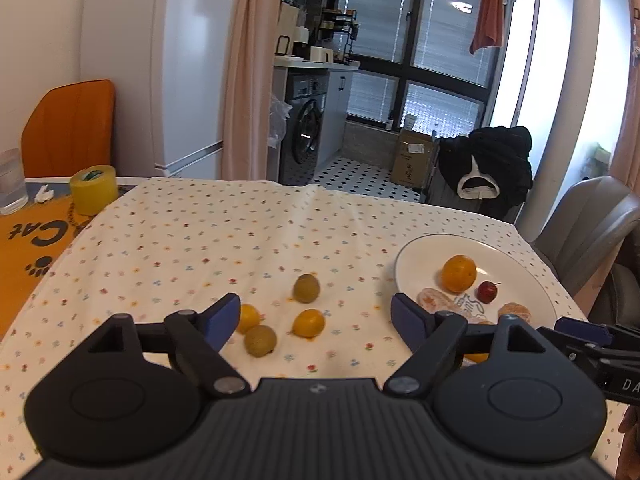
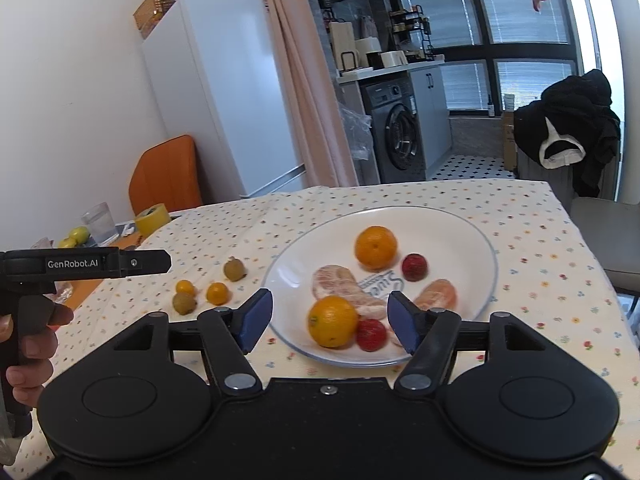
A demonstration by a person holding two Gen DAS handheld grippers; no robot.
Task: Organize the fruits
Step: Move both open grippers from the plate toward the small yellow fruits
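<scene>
1. While both grippers hang above the table, I read my left gripper [image 1: 316,320] as spread wide with nothing between its pads, and my right gripper [image 2: 330,320] likewise wide apart and empty.
2. Four small fruits lie loose on the flowered tablecloth [image 1: 200,232]: two small orange fruits [image 1: 308,323] and two greenish-brown fruits [image 1: 306,288]. They sit in a loose cluster to the left of the white plate [image 1: 520,272].
3. On the plate I see two oranges [image 2: 375,247], two small red fruits [image 2: 414,267] and peeled citrus segments [image 2: 436,295].
4. What matters for the next move: in the left wrist view the loose cluster lies directly ahead of the left fingers, partly inside the gap between them, with one orange fruit just beside the left pad.
5. From the right wrist view, that cluster sits well off to the left, beyond the plate rim; the right fingers frame the plate's near fruit instead.
6. My judgement: the left hand is nearer, and the fruits are roundish, so no long axis needs matching.
</scene>
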